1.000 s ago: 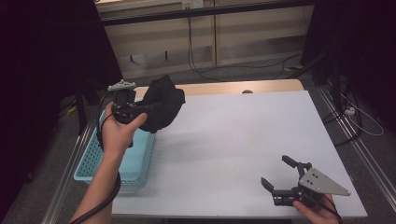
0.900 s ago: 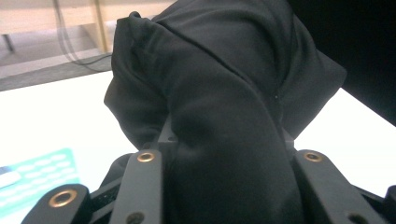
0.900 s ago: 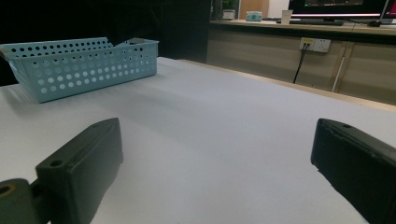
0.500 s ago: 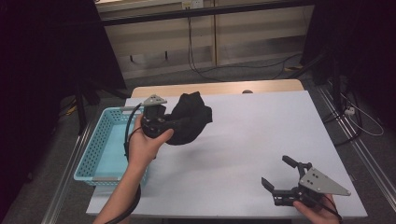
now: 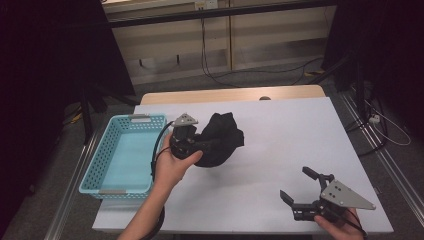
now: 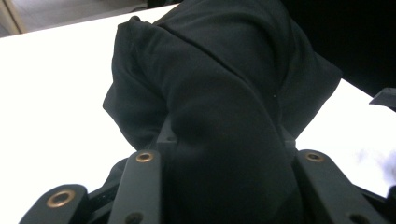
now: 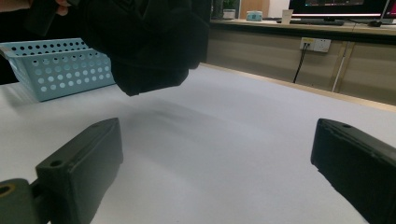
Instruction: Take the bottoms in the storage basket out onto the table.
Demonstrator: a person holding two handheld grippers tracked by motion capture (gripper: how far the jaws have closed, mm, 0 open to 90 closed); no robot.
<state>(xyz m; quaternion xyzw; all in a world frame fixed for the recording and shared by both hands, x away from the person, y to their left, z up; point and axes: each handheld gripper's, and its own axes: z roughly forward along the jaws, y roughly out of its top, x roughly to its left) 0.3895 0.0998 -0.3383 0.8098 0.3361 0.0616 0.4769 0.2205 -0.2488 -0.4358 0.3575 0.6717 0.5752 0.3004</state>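
A crumpled black cloth (image 5: 221,140) hangs just above the white table (image 5: 280,135), right of the blue basket (image 5: 120,155). My left gripper (image 5: 202,146) is shut on the black cloth (image 6: 219,107), which bulges between its jaws in the left gripper view. In the right gripper view the same cloth (image 7: 144,42) floats clear of the tabletop with a shadow under it. My right gripper (image 5: 300,187) rests at the table's near right corner, open, nothing between its fingers (image 7: 84,158).
The blue perforated basket (image 7: 56,70) sits at the table's left edge, with nothing visible inside. A wooden strip (image 5: 230,94) runs along the far edge. Cables lie on the floor beyond. Dark curtains stand at both sides.
My left gripper has carried the black cloth from over the basket rightward and down, over the white table. The right gripper has not moved.
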